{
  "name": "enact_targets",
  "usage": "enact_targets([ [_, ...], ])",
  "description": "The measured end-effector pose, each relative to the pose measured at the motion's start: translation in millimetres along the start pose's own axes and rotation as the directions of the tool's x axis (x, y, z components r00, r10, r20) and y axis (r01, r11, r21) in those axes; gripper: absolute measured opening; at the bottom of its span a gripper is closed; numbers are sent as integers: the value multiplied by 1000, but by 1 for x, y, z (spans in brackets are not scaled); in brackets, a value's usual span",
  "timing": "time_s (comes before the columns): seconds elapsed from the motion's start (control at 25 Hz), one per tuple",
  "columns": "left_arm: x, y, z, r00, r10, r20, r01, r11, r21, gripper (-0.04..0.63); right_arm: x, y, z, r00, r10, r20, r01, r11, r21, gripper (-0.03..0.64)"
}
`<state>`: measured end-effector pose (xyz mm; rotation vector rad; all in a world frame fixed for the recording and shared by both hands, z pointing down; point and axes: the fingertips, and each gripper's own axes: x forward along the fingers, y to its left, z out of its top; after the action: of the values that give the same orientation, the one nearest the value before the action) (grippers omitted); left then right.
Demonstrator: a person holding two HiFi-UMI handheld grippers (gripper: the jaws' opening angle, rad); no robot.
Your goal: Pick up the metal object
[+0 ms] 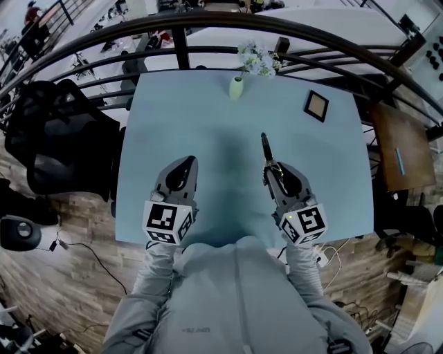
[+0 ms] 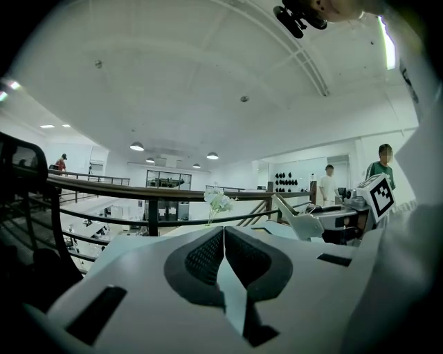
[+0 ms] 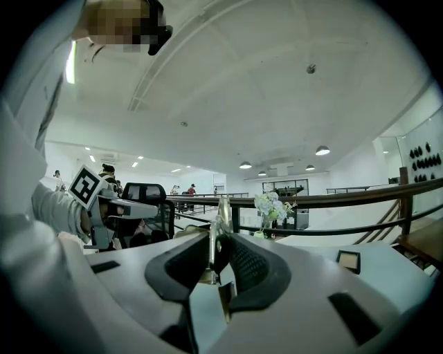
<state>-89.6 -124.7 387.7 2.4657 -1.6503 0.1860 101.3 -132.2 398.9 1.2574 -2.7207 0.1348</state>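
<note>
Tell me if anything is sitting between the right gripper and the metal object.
Nothing visible does. The right gripper has its fingers closed on the metal object, which sticks out forward past them. The left gripper is off to the side, well apart from it.

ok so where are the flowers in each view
head view: flowers top centre, at the table's far edge
left gripper view: centre, just above the jaws
right gripper view: just right of centre, right of the held metal object
shared landmark: the railing behind them
</note>
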Motion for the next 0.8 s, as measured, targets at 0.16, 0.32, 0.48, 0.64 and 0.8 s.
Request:
enact_targets([
  [0.16, 1, -6, -5, 1000, -29, -9, 29, 1000, -13, 28, -3, 0, 0, 1000, 9, 0, -9, 1000, 24, 100],
  [0.32, 4, -7, -4, 998, -56, -2, 56, 998, -1, 28, -3, 1, 1, 1000, 18, 13, -18, 999, 30, 100],
  [0.48, 4, -8, -2, 997, -82, -5, 82, 996, 42, 28, -8, -1, 4, 1000, 10, 26, -10, 1000, 24, 100],
  [0.64, 1, -3, -2, 996, -89, -7, 89, 994, 70, 28, -12, -3, 8, 999, -5, 37, 4, 1000, 19, 100],
  [0.8, -1, 1, -4, 997, -83, -6, 83, 994, 69, 28, -16, -3, 8, 999, -9, 33, 8, 1000, 18, 100],
])
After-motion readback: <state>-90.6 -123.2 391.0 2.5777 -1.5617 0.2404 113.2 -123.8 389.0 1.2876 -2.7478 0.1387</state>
